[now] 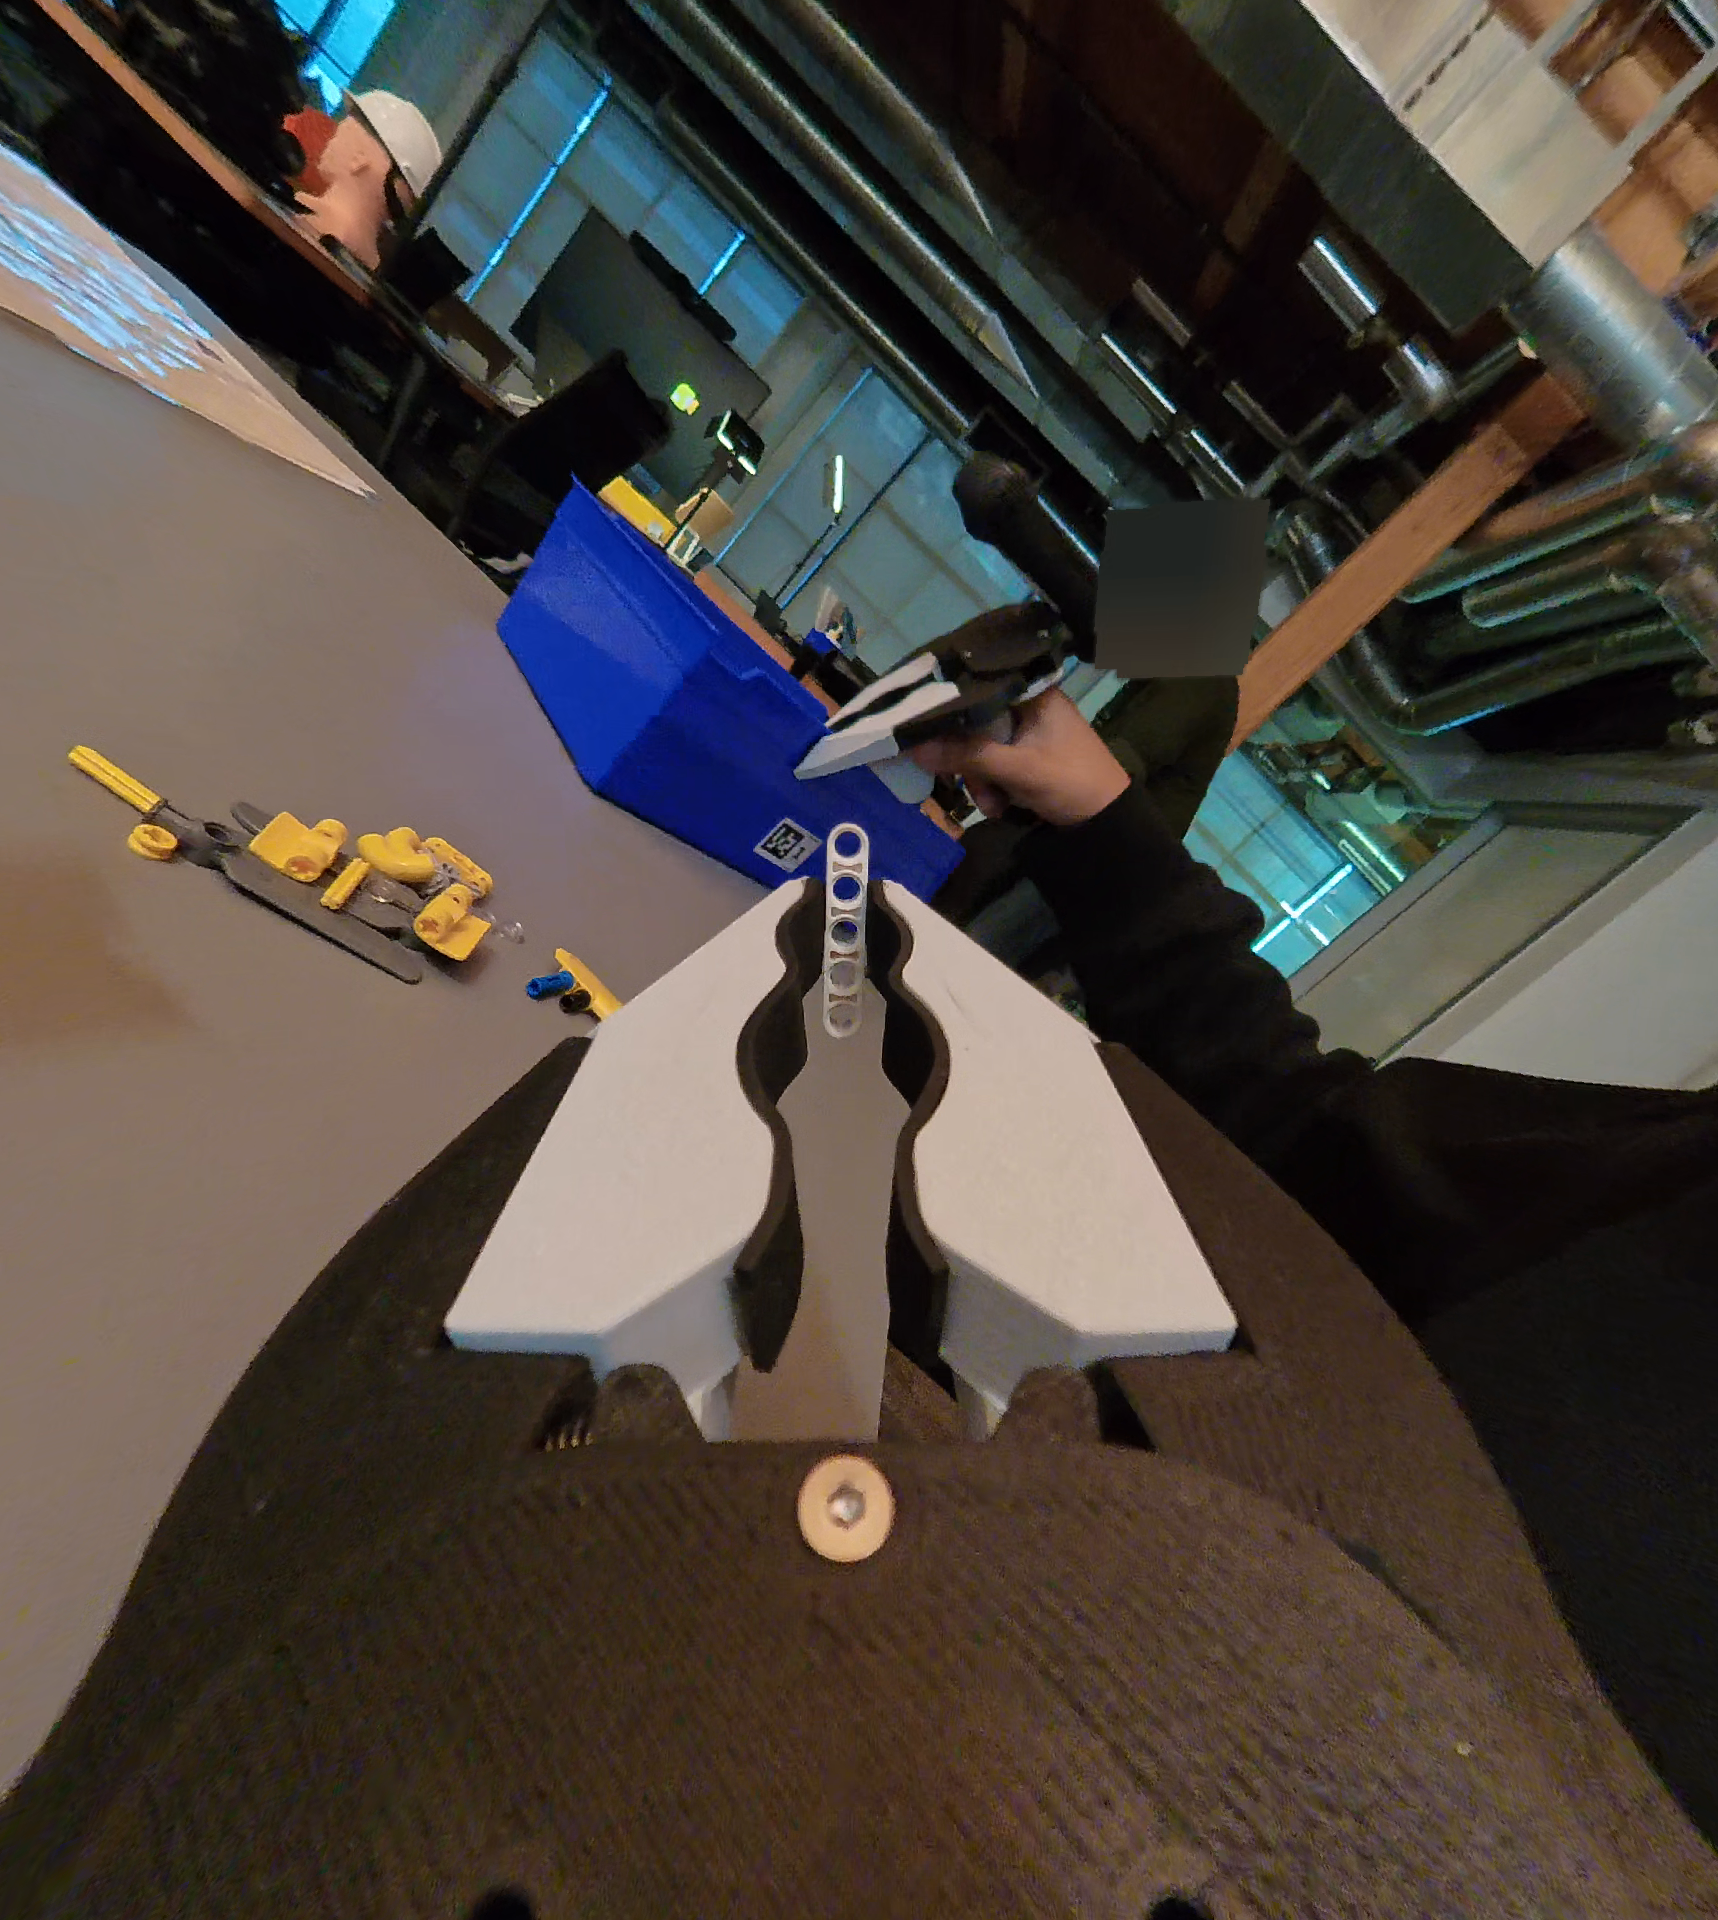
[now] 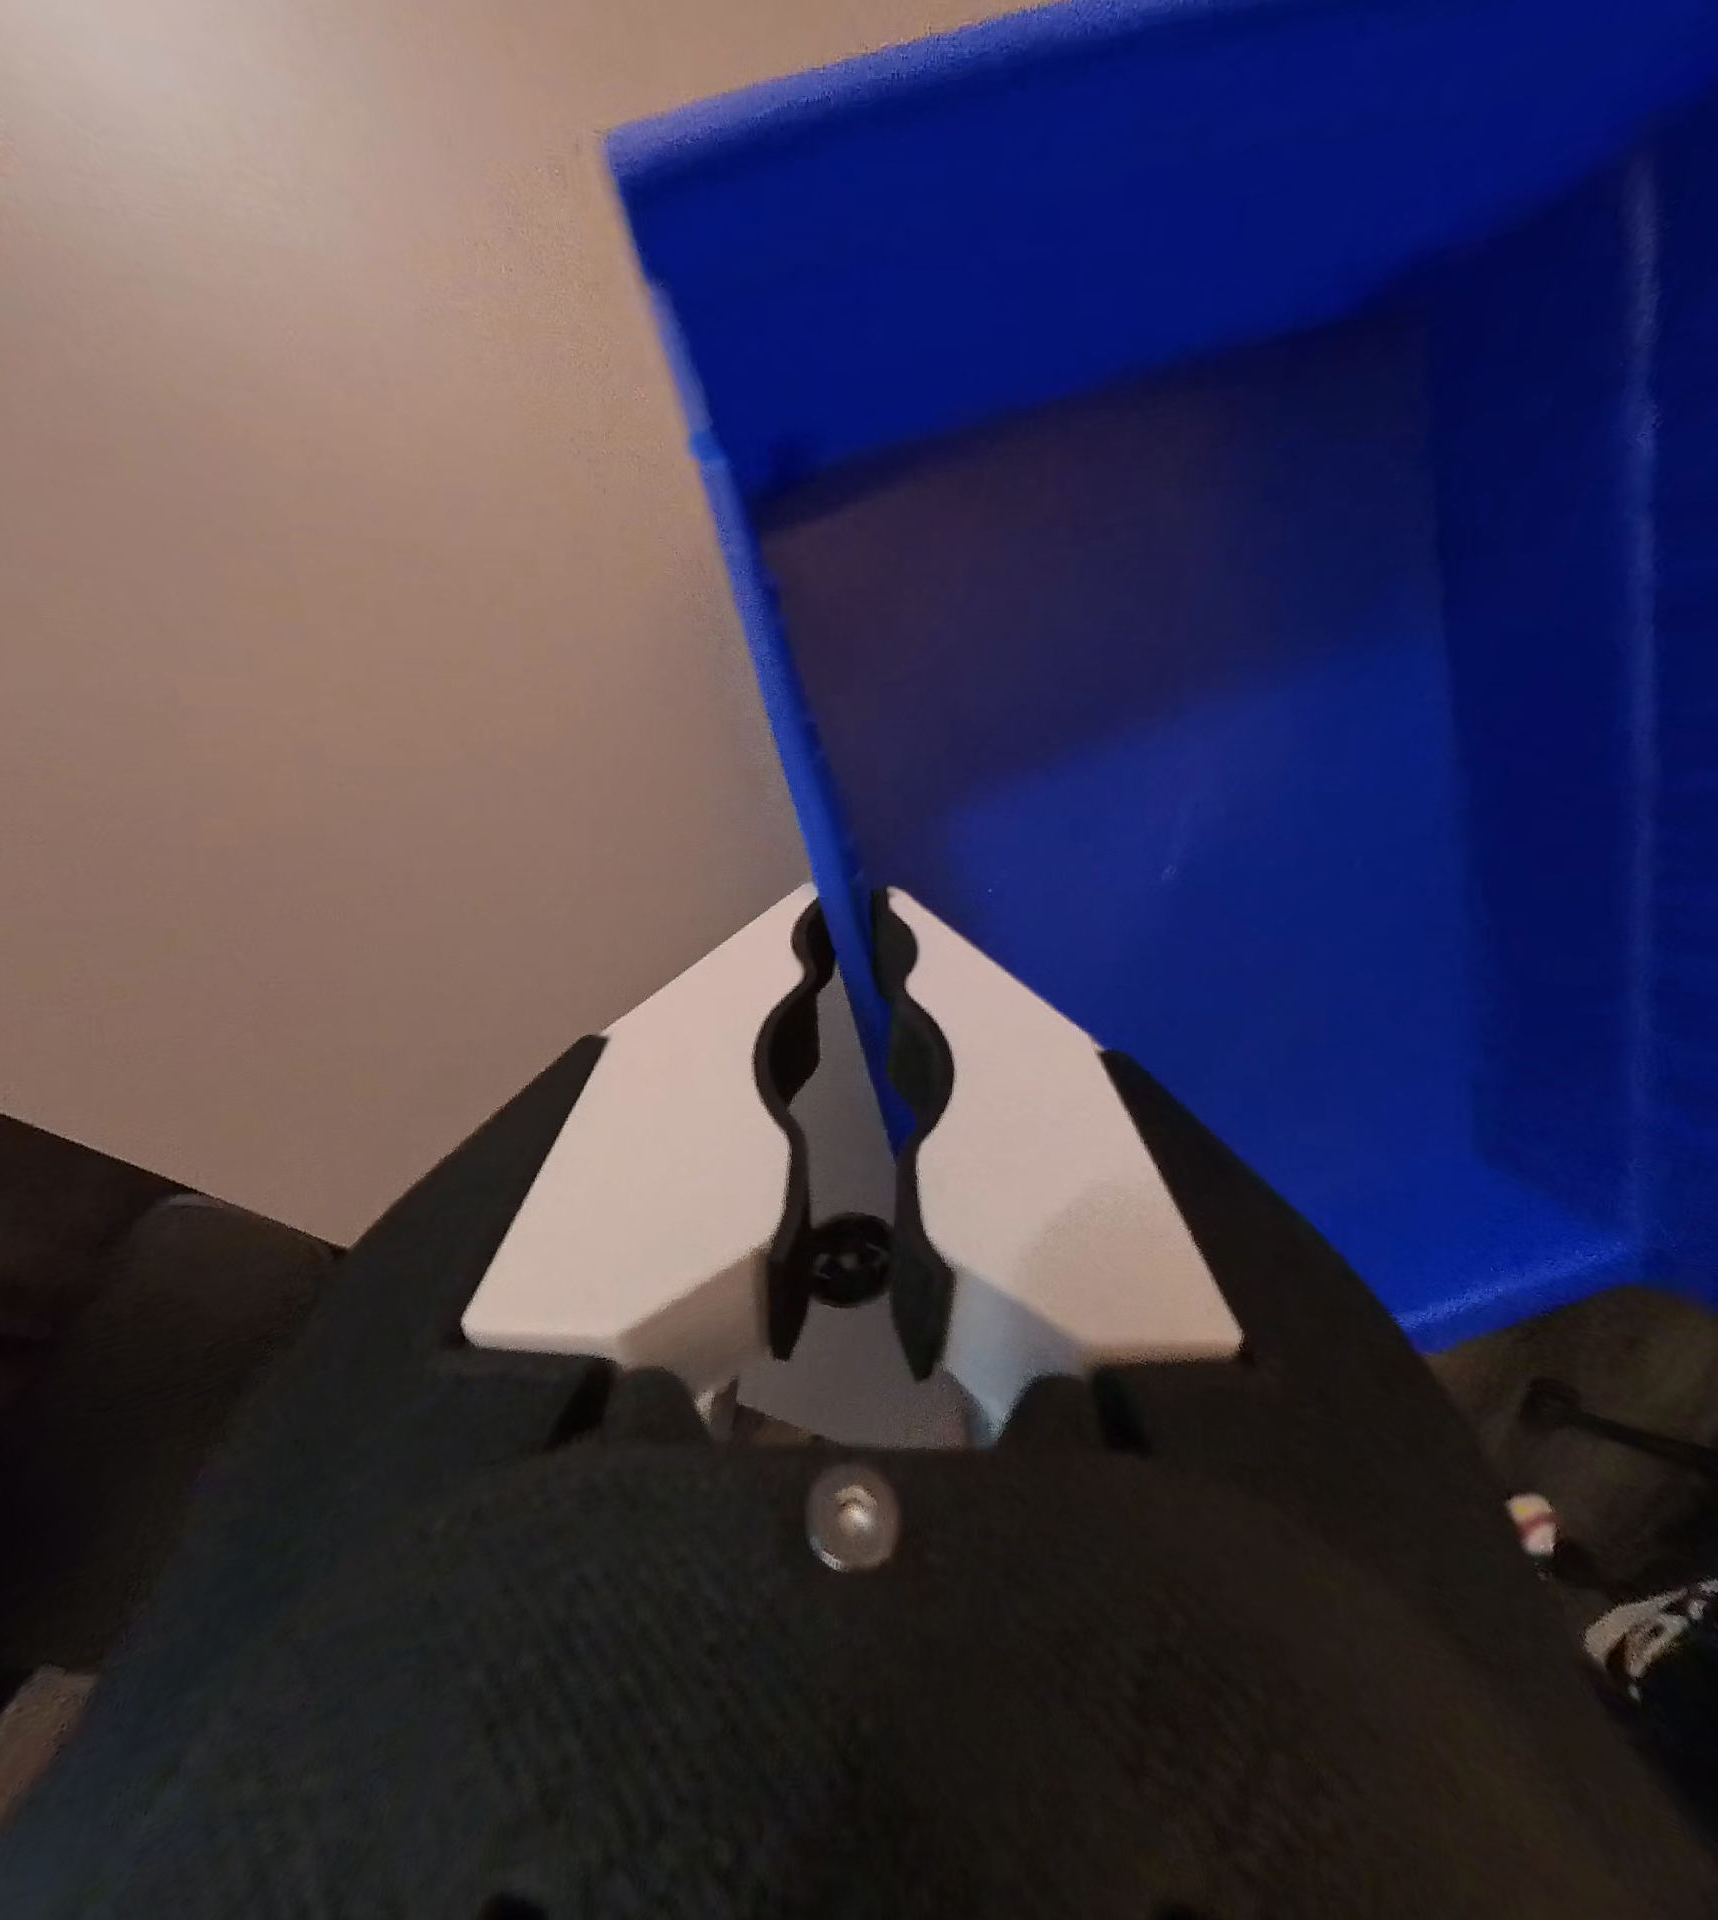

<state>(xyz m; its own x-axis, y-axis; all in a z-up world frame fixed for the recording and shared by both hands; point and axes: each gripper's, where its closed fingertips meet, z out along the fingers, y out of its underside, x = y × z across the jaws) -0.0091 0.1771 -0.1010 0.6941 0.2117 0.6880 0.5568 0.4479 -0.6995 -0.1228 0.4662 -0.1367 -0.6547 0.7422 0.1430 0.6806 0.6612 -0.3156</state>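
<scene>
My left gripper (image 1: 847, 894) is shut on a light grey beam with a row of holes (image 1: 846, 935). The beam stands up between the pads and sticks out past the fingertips. My right gripper (image 2: 850, 904) is shut on the left wall's rim (image 2: 834, 831) of a blue bin (image 2: 1042, 312), near the bin's front corner. The rim fills the narrow slot between the pads. In the left wrist view the right gripper (image 1: 813, 764), held by a hand (image 1: 1031, 769), has its tip at the near corner of the blue bin (image 1: 647, 665). A small black round piece (image 2: 844, 1257) shows low between the right fingers; I cannot tell what it is.
A pile of yellow, grey and black building parts (image 1: 367, 873) lies on the grey table (image 1: 159, 623) left of the bin. A yellow rod (image 1: 112, 774) and a small blue pin (image 1: 545, 985) lie near it. A printed sheet (image 1: 55, 270) lies at the far left. The tips of one gripper are about 30 centimetres away from the tips of the other.
</scene>
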